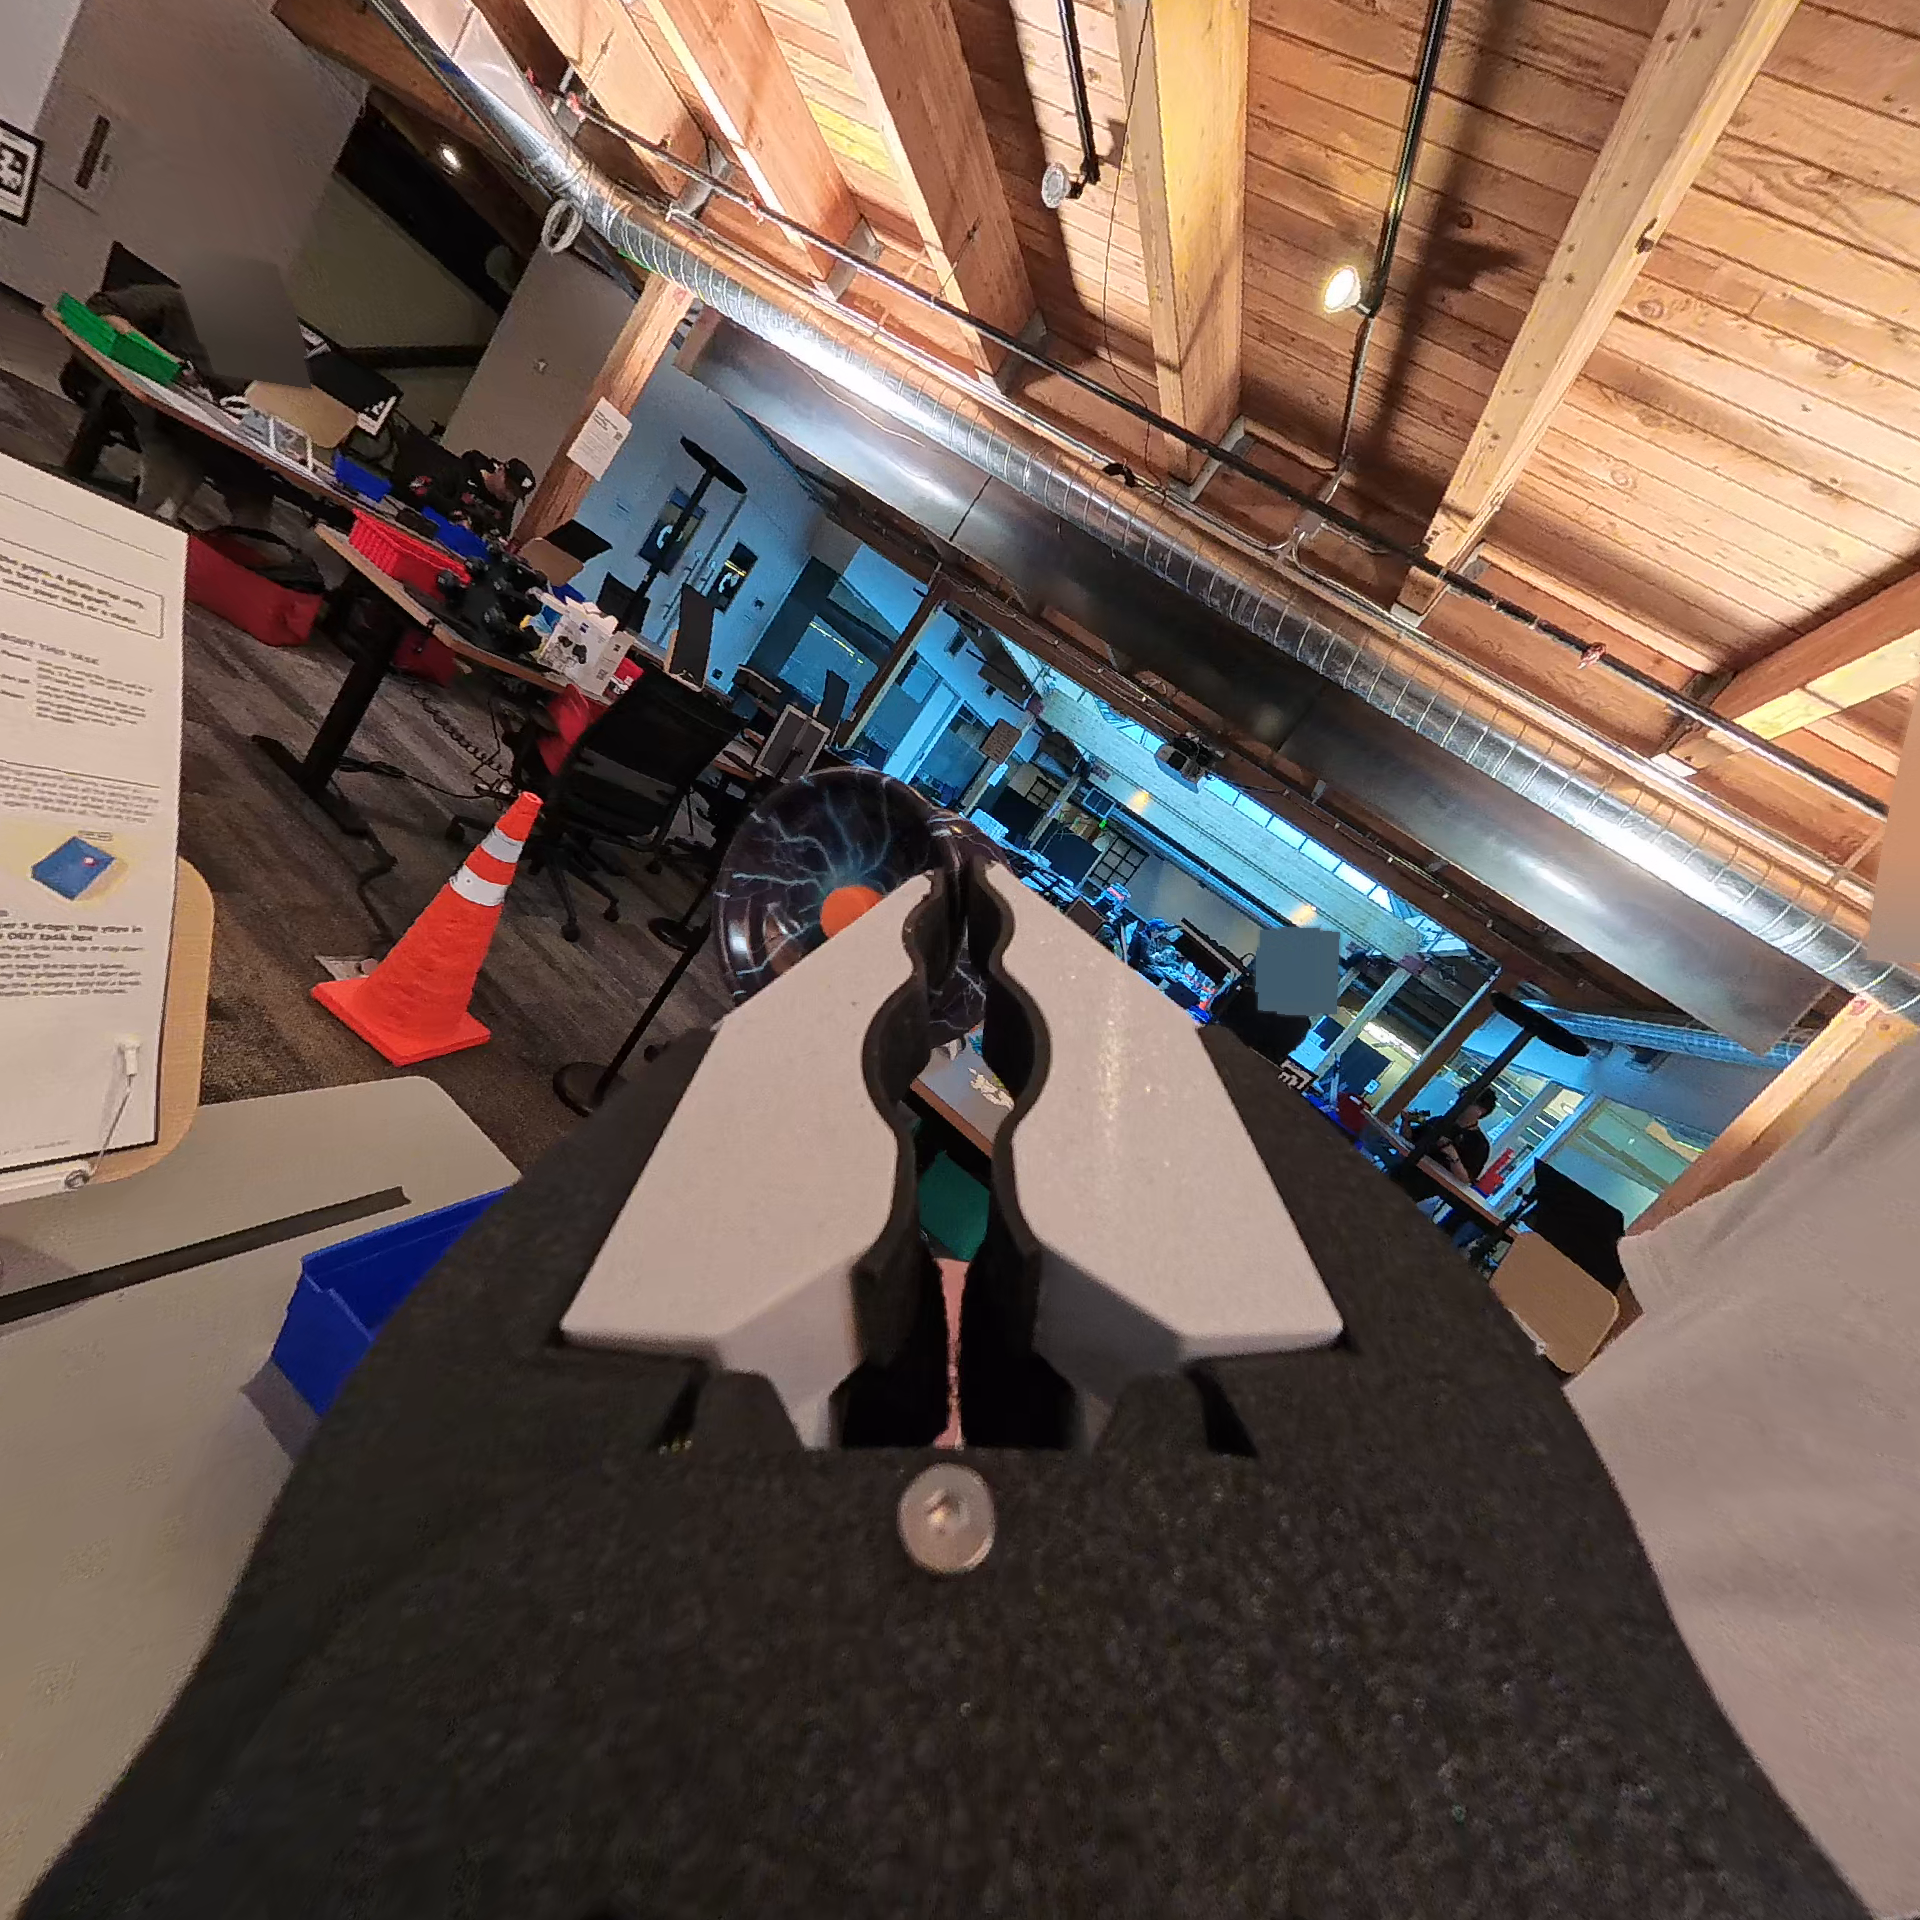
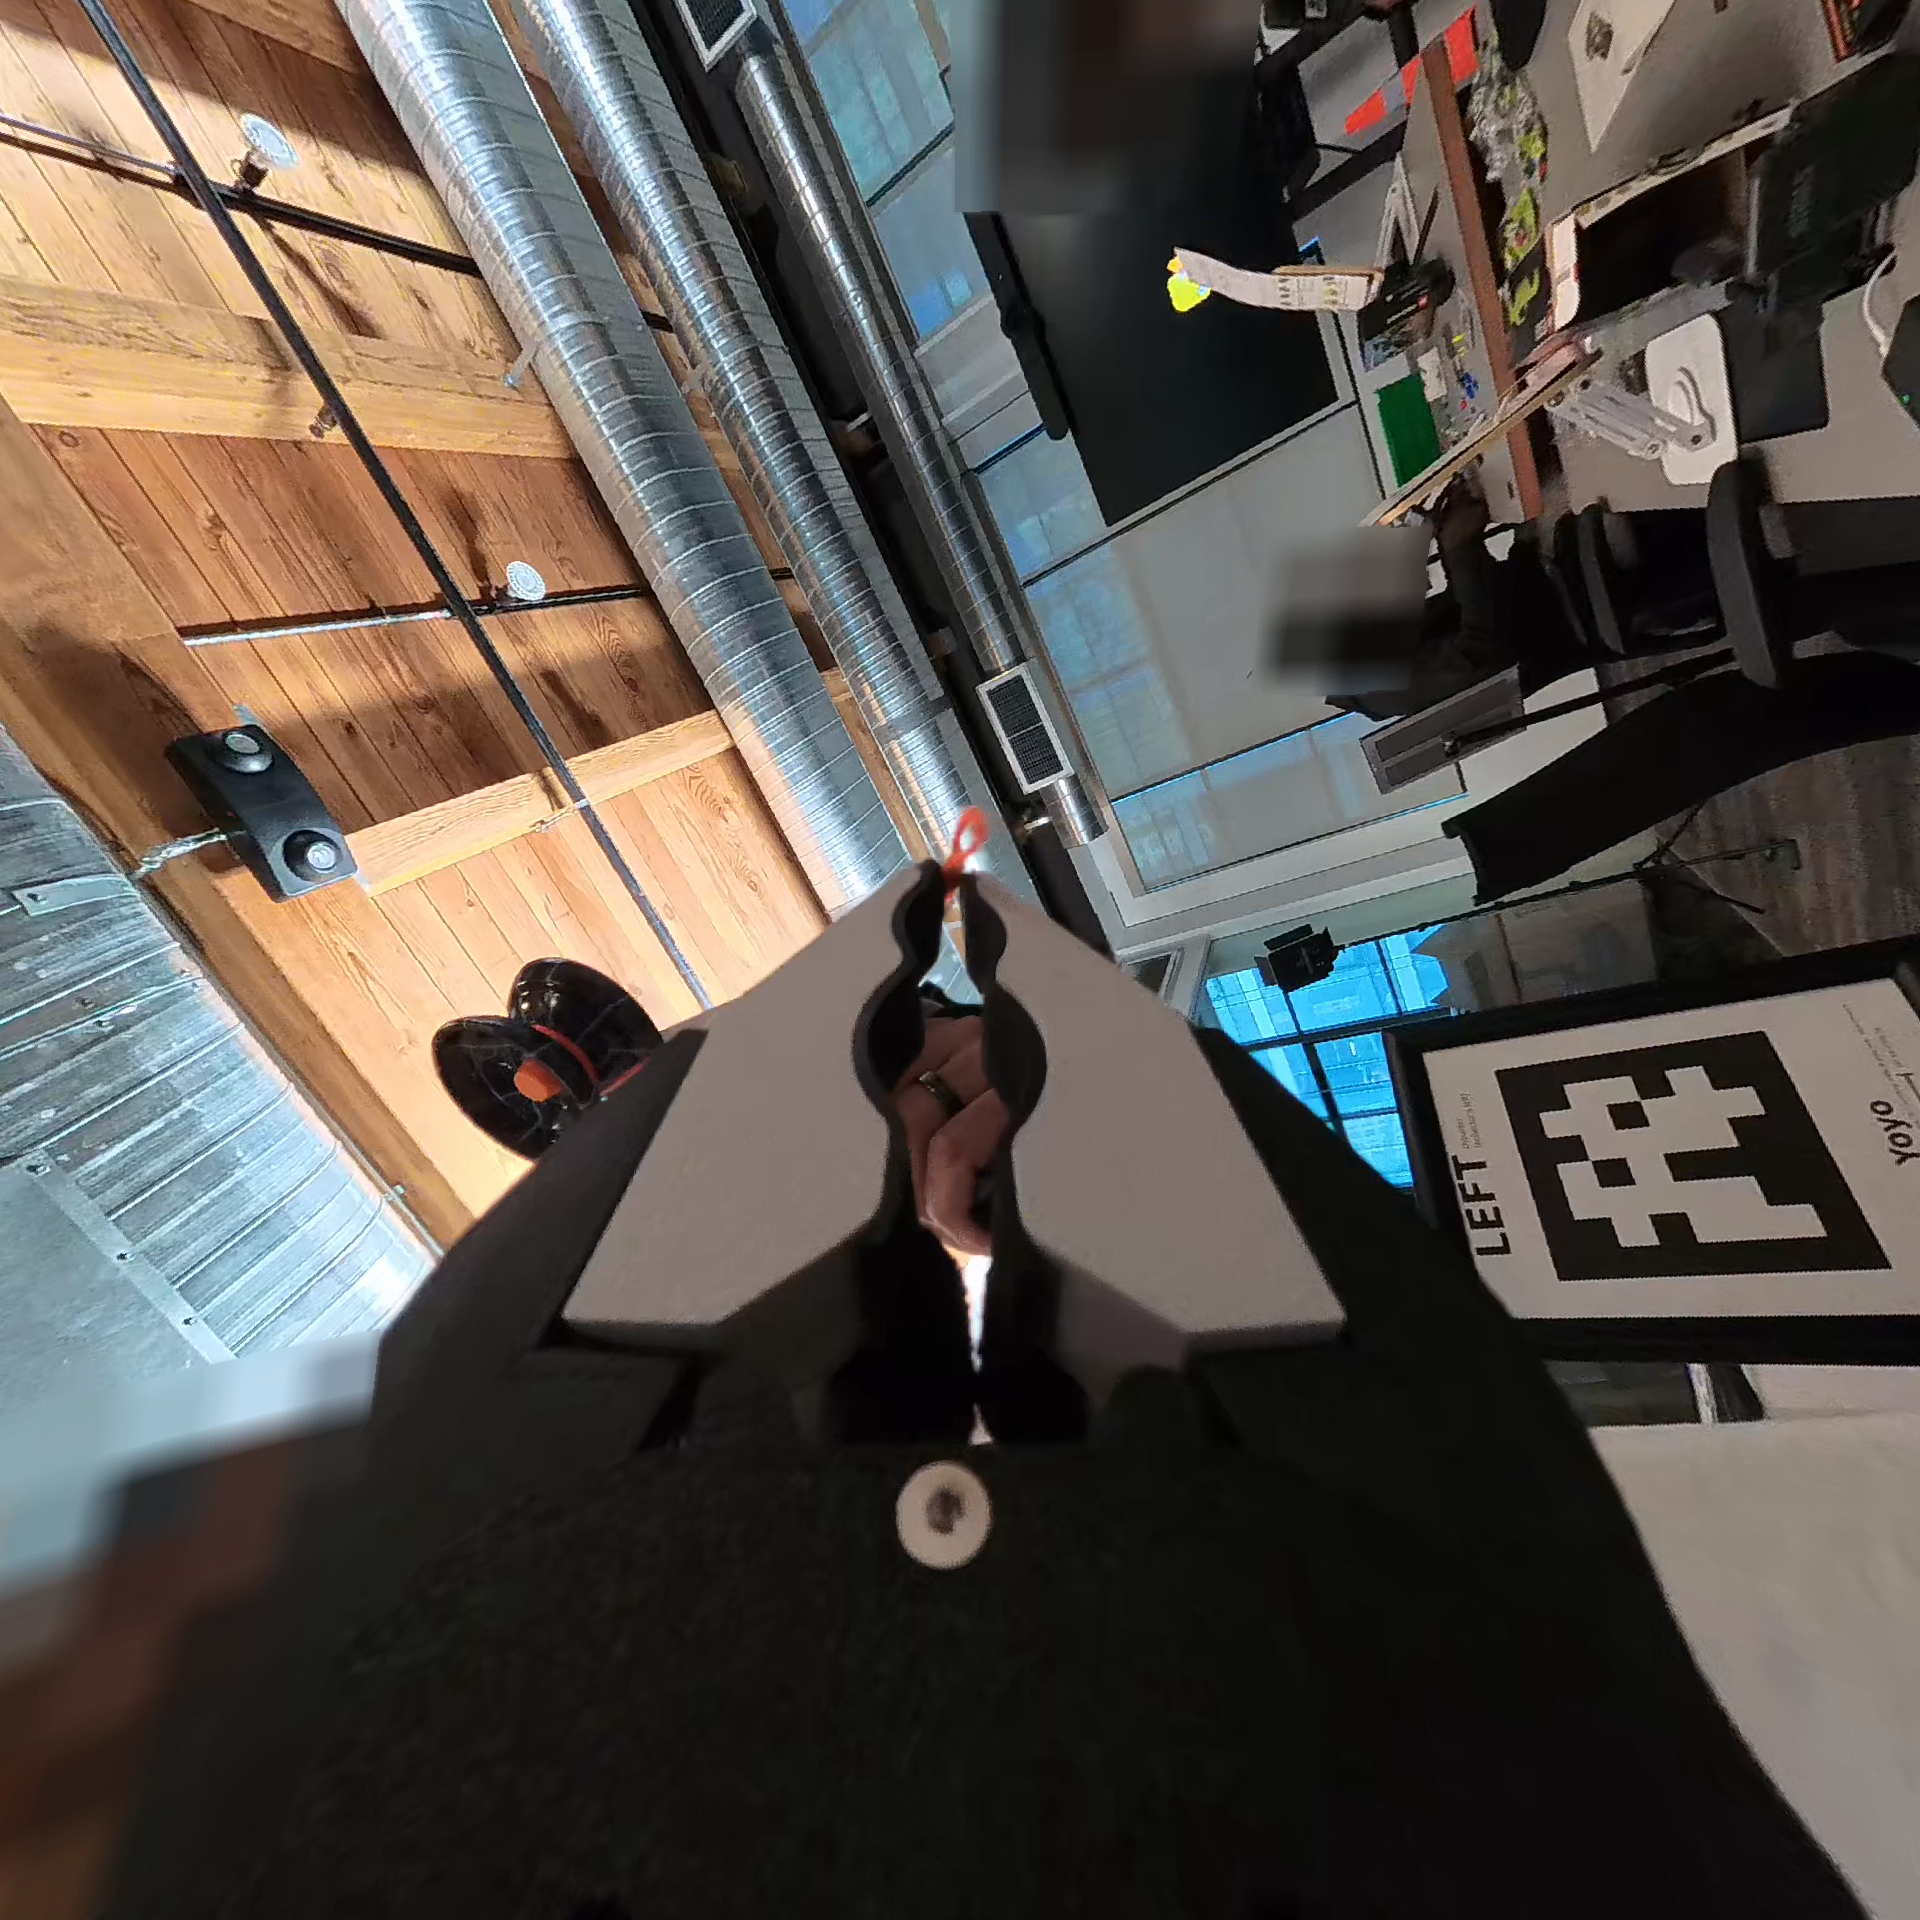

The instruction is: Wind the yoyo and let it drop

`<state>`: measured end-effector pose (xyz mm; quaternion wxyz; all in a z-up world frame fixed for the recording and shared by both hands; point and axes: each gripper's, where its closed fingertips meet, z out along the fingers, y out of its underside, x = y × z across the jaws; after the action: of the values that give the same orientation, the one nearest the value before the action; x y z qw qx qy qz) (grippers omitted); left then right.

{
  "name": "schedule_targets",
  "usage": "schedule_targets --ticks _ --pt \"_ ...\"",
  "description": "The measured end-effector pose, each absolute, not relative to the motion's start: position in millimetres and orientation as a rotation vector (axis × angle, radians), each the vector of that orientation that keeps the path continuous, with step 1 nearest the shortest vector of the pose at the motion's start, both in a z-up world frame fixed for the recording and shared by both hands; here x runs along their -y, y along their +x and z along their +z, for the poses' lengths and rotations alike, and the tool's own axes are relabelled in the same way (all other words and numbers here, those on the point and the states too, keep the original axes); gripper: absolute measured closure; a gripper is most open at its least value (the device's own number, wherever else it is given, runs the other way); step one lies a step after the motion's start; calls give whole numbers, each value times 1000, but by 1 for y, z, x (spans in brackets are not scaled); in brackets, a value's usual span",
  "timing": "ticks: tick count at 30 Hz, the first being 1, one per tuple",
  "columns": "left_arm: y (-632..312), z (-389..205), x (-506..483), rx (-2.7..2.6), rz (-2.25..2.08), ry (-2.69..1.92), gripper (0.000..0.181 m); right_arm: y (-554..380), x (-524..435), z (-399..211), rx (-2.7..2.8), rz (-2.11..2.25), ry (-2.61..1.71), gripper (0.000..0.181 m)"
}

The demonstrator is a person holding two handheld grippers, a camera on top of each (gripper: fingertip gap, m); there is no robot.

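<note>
The yoyo (image 1: 821, 883) is dark and glossy with a pale lightning pattern and an orange hub. In the left wrist view my left gripper (image 1: 956, 885) is shut on its rim and holds it up in the air, pointing toward the ceiling. In the right wrist view the yoyo (image 2: 540, 1060) shows to the left, with orange string wound round its axle. My right gripper (image 2: 951, 883) is shut on the orange string loop (image 2: 966, 840), which sticks out past its tips. A hand (image 2: 951, 1132) shows through the gap between the right fingers.
An orange traffic cone (image 1: 436, 956) stands on the floor at left. A blue bin (image 1: 364, 1288) and a grey table (image 1: 125, 1455) lie below left, with an instruction sheet (image 1: 73, 810). A black-and-white marker board (image 2: 1683, 1153) is at right. Wooden beams and metal ducts run overhead. Across from one pair of fingers to the other is roughly 20 centimeters.
</note>
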<state>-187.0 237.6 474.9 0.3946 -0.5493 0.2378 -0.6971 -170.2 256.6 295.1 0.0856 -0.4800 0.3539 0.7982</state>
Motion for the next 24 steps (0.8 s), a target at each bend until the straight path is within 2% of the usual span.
schedule_targets --ticks 1,7,12,18,24 --pt "-187 475 -237 -606 -1768 -1395 181 -170 -257 294 -1051 2375 -1437 179" --pt "-188 475 -231 -627 -1789 -1400 181 -165 -258 296 -956 2331 -1443 181" --pt "-199 462 -205 -710 -1828 -1418 181 -118 -276 321 -702 2066 -1357 181" --pt "-194 406 -175 -889 -1761 -1577 181 -88 -278 411 -349 1863 -1300 181" --pt "-174 384 -206 -944 -1458 -1626 181 -135 -226 487 53 1865 -1355 181"
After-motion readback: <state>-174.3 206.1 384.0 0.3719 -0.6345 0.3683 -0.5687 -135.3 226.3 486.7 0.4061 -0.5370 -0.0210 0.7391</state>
